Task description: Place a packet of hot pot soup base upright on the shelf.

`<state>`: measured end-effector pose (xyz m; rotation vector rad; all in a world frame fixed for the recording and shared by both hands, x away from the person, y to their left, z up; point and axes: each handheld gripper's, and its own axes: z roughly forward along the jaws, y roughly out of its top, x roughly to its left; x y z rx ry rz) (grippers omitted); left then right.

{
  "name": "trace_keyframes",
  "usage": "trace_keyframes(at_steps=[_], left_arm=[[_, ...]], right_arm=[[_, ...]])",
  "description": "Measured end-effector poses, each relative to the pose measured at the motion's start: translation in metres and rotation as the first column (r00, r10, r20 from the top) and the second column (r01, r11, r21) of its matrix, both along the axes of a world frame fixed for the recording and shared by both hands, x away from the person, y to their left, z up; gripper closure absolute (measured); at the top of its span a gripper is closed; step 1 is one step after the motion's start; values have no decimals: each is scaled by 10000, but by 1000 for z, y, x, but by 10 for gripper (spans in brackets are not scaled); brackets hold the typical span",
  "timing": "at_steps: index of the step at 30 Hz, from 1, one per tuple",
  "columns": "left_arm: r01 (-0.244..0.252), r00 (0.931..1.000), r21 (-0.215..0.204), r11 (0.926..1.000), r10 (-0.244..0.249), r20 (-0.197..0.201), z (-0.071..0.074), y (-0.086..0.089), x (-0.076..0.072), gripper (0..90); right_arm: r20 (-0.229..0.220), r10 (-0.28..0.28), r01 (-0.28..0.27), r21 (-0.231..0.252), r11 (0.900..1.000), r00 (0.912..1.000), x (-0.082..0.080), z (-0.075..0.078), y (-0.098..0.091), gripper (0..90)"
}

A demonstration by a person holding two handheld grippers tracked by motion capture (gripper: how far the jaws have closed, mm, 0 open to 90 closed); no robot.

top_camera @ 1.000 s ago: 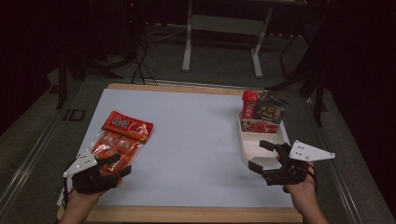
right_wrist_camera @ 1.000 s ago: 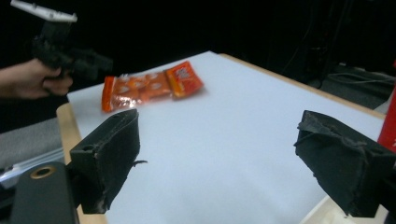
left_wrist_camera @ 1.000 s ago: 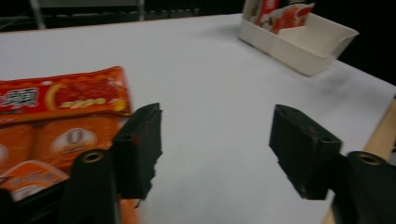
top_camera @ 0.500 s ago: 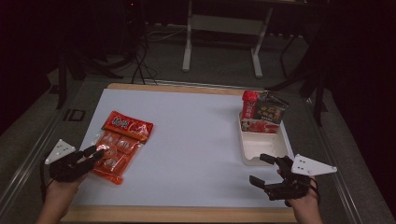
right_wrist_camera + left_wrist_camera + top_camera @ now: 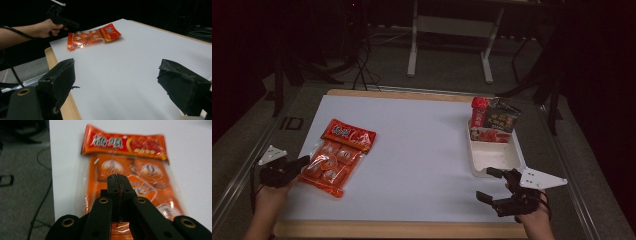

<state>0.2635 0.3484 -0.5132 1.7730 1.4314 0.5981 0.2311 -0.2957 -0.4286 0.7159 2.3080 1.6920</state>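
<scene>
An orange snack bag (image 5: pixel 338 156) with several small packets inside lies flat on the white sheet, near its left side; it fills much of the left gripper view (image 5: pixel 140 170) and lies far off in the right gripper view (image 5: pixel 92 36). My left gripper (image 5: pixel 304 161) points right at the bag's left edge. Its jaws have just been closing and now press together (image 5: pixel 117 180) over the bag, with nothing clearly clamped. My right gripper (image 5: pixel 486 183) hovers open near the front right, just before the white tray (image 5: pixel 512 161). Only bare sheet lies between its wide-set jaws (image 5: pixel 120 82).
The tray's far end holds a red packet (image 5: pixel 479 111), a dark packet (image 5: pixel 503 118) and a red-and-white one (image 5: pixel 487 134). The white sheet (image 5: pixel 422 145) covers a wooden board (image 5: pixel 412 231). Dark floor, cables and a stand's legs lie beyond the table.
My left gripper has slid left from the bag's near end to the table's left edge, and its jaws have shut. The bag and the right gripper have barely shifted.
</scene>
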Motion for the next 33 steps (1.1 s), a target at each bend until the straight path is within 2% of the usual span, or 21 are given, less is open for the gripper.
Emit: trace_keyframes(at_steps=[1, 3, 4, 7, 9, 11, 12, 15, 18, 20, 21, 25, 33], left_arm=[[-16, 9999, 65, 10000, 17, -145, -2, 1, 2, 900], [-216, 9991, 564, 9982, 236, -346, -7, 2, 6, 900], [-353, 9980, 664, 9972, 386, -490, -11, 4, 8, 900], [-630, 9954, 637, 9960, 673, -684, -18, 7, 11, 900], [-483, 9946, 671, 9966, 542, -887, -21, 7, 13, 900], [-526, 9915, 1036, 9932, 643, -1131, -23, 5, 16, 900], [-537, 9909, 978, 9938, 651, -1177, -24, 6, 17, 900], [-274, 9907, 1376, 9901, 452, -1283, -22, 4, 22, 900], [132, 9886, 2215, 9751, 205, -1492, -19, -3, 29, 900], [132, 9886, 2215, 9751, 205, -1492, -19, -3, 29, 900], [195, 9863, 2487, 9684, 221, -1633, -17, -9, 37, 900], [61, 9869, 2270, 9739, 308, -1585, -18, -12, 37, 900], [753, 9860, 1839, 9801, -457, -1603, -18, -35, 32, 900]], right_arm=[[2, -2, 2, 0, 10000, 10000, 0, -1, 0, 141], [-76, 31, -32, -60, 10000, 10000, 1, -2, 0, 141], [-123, 26, -26, -48, 10000, 9999, 1, -3, 0, 142], [-170, 27, -28, -28, 10000, 9999, 2, -3, -1, 142], [-162, 10, -10, -16, 10000, 9999, 2, -3, -2, 142], [-158, -16, 16, -13, 10000, 9999, 2, -3, -2, 142], [-157, -25, 25, -12, 10000, 9999, 1, -3, -3, 142], [-181, -58, 58, 32, 10000, 9998, 1, -2, -5, 143], [-237, -114, 116, 68, 9999, 9997, 1, -3, -6, 143], [-220, -118, 119, 44, 9999, 9997, 1, -3, -6, 143], [-266, -121, 122, 21, 9999, 9996, 1, -4, -5, 143], [-239, -103, 103, -21, 9999, 9997, 0, -4, -4, 143], [-261, -108, 108, 8, 9999, 9996, 1, -5, -4, 143]])
